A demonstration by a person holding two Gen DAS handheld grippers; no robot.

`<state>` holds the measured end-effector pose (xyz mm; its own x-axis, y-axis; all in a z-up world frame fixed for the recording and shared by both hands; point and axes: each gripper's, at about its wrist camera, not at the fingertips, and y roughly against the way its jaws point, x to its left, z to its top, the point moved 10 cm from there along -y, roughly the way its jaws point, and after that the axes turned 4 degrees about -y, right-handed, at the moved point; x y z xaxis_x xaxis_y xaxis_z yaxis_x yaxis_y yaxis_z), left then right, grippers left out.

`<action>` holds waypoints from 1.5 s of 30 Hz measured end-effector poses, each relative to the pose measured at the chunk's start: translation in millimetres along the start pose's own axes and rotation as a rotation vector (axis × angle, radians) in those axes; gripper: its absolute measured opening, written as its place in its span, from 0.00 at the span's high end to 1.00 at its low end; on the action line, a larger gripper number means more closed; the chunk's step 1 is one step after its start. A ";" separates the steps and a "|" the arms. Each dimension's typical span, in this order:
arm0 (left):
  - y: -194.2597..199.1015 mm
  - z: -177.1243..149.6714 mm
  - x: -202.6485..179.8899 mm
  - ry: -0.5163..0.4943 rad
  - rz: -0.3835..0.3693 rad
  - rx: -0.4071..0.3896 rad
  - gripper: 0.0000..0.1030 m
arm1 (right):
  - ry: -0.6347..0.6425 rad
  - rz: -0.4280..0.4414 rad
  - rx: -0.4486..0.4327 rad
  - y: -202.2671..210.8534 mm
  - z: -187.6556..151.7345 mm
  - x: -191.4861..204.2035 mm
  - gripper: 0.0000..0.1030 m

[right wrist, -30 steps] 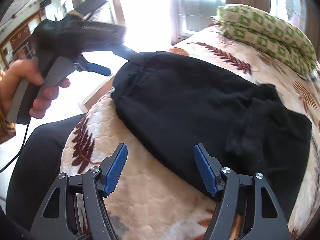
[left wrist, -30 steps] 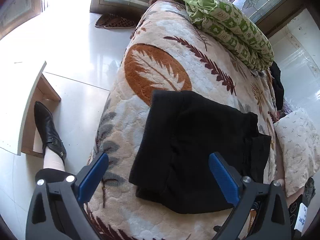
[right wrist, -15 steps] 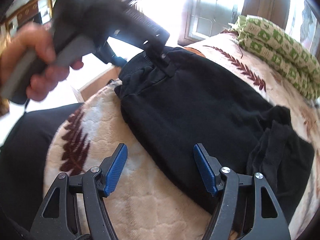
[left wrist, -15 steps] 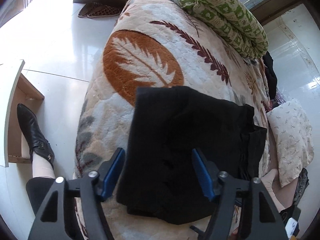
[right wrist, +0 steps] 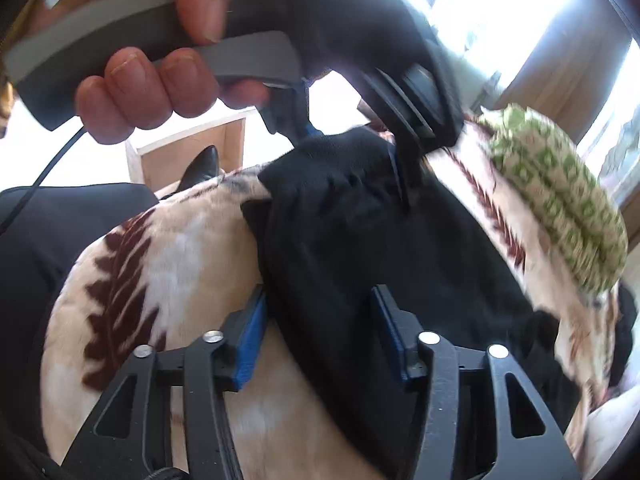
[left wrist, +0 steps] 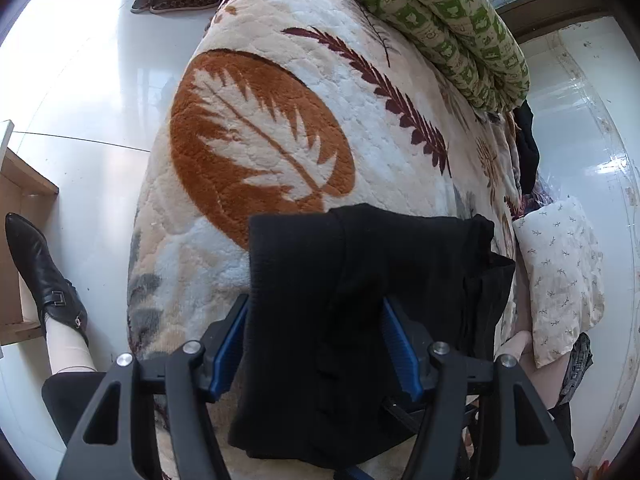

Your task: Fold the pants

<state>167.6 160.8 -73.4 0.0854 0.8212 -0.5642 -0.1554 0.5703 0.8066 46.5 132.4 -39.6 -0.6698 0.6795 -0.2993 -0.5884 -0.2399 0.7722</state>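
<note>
Black pants (left wrist: 380, 280) lie folded on a leaf-patterned blanket (left wrist: 260, 140) that covers a bed. My left gripper (left wrist: 315, 302) is shut on their near end, and dark cloth fills the whole gap between its blue pads. In the right wrist view a hand (right wrist: 140, 92) holds that left gripper (right wrist: 352, 160), which pinches the bunched far corner of the pants (right wrist: 400, 248). My right gripper (right wrist: 318, 292) straddles the near long edge of the pants. Its jaws are closing with flat, unbunched cloth between them.
A rolled green quilt (left wrist: 440, 28) lies at the far end of the bed, with a white pillow (left wrist: 560, 272) and dark clothes (left wrist: 526, 148) along its right side. On the tiled floor to the left are a person's black boot (left wrist: 40, 272), a wooden box (left wrist: 20, 200) and slippers (left wrist: 176, 0).
The left gripper came down onto the pants' end and narrowed from wide open to a grip. The right gripper rolled, moved up to the pants' edge and its jaws narrowed.
</note>
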 end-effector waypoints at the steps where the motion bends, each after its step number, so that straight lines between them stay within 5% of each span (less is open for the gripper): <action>1: 0.0 0.1 0.0 0.001 -0.004 0.006 0.36 | 0.030 -0.029 -0.006 -4.3 5.6 4.8 0.60; 7: 5.0 -0.2 3.1 0.038 -0.052 0.008 0.36 | 0.099 -0.089 -0.052 0.3 12.0 14.6 0.86; 16: 13.4 -6.7 3.1 0.125 -0.132 0.015 0.35 | -0.253 0.146 -0.086 28.7 21.3 -32.9 0.87; 21: 15.5 -8.6 -3.0 0.167 -0.177 -0.006 0.40 | -0.245 0.143 -0.093 30.1 22.0 -30.6 0.87; 22: 15.0 -9.7 -5.2 0.163 -0.171 -0.011 0.45 | -0.249 0.140 -0.096 31.1 20.8 -28.7 0.87; 24: 14.3 -11.0 -9.2 0.154 -0.155 -0.021 0.70 | -0.264 0.138 -0.099 32.9 17.4 -30.3 0.87; 27: 19.7 -11.9 -14.2 0.151 -0.146 -0.048 0.76 | -0.297 0.141 -0.106 39.1 13.7 -36.9 0.87; 45: 45.7 1.6 -107.5 -0.026 -0.035 -0.112 0.78 | -0.521 0.204 -0.167 77.9 -6.0 -88.3 0.87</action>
<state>152.9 98.6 24.4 0.1182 0.8021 -0.5853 -0.2607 0.5939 0.7612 57.1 49.6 43.6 -0.4909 0.8493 0.1942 -0.5628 -0.4793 0.6734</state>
